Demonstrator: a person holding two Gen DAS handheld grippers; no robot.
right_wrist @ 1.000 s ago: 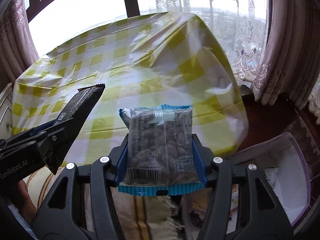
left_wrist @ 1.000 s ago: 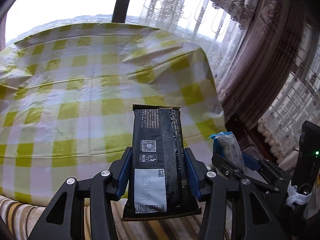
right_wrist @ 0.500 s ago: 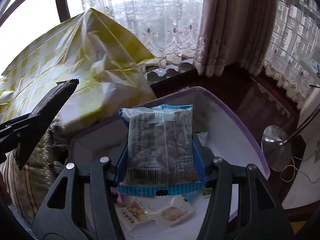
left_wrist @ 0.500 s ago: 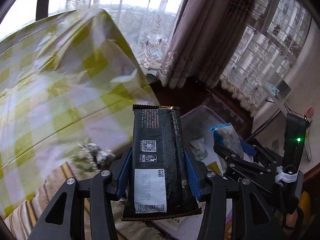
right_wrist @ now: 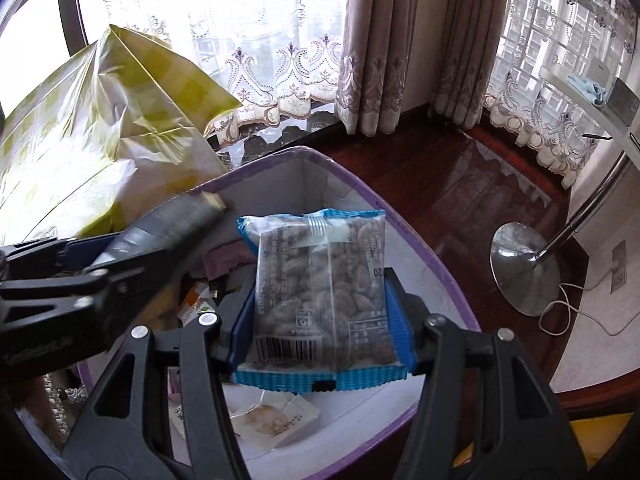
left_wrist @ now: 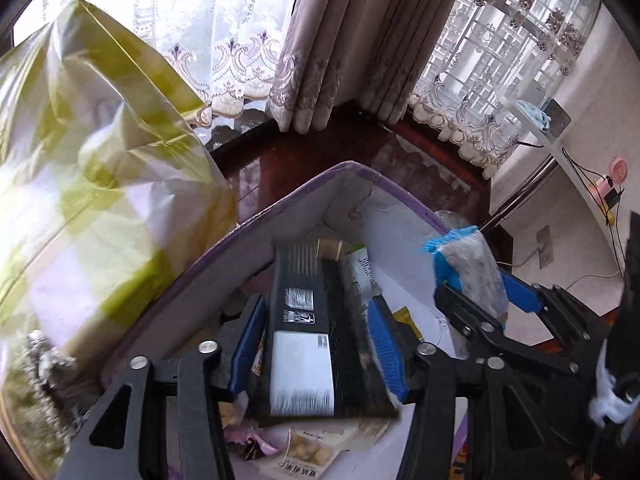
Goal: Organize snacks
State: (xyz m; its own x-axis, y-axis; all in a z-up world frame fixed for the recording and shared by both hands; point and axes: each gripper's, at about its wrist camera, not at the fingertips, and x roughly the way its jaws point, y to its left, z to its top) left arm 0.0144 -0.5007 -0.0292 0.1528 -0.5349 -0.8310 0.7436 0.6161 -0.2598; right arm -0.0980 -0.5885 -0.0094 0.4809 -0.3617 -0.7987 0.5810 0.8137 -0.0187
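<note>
In the left wrist view, a black snack bar [left_wrist: 316,332] is being seen tilted and blurred between the blue pads of the left gripper [left_wrist: 318,342]. Its jaws have just been opening, and a gap is showing beside the bar, so it is no longer being squeezed. The bar is hanging over a white box with a purple rim [left_wrist: 280,204], where other snack packs [left_wrist: 308,450] are lying.

In the right wrist view, a clear bag of nuts [right_wrist: 320,292] is being held tight by the jaws of the right gripper [right_wrist: 322,314], above the same box [right_wrist: 400,220]. A checked yellow cloth [right_wrist: 100,120] is lying beside it.
</note>
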